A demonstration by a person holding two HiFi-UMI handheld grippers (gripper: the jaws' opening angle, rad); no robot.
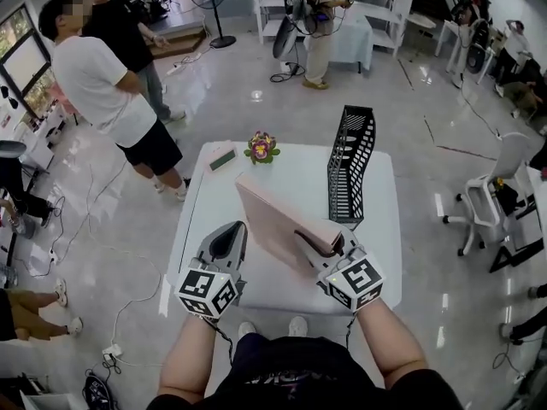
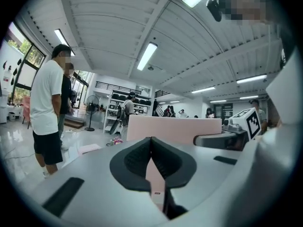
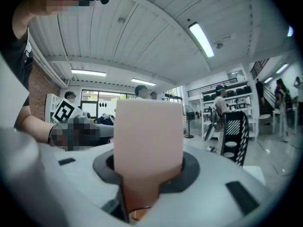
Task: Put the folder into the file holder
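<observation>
The pink folder (image 1: 278,220) is held tilted above the table (image 1: 295,171); it is clamped by the right gripper (image 3: 149,171), its thin edge pinched by the left gripper (image 2: 152,162), likely for steering into the file holder (image 1: 350,165)

near corner of the folder (image 1: 273,220) hidden inside the right hand-held gripper (image 1: 327,244).

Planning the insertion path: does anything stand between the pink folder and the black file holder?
Nothing visible does. The folder is raised left of the file holder, with only table between them; the flower and green block sit at the far edge, off that path.
</observation>
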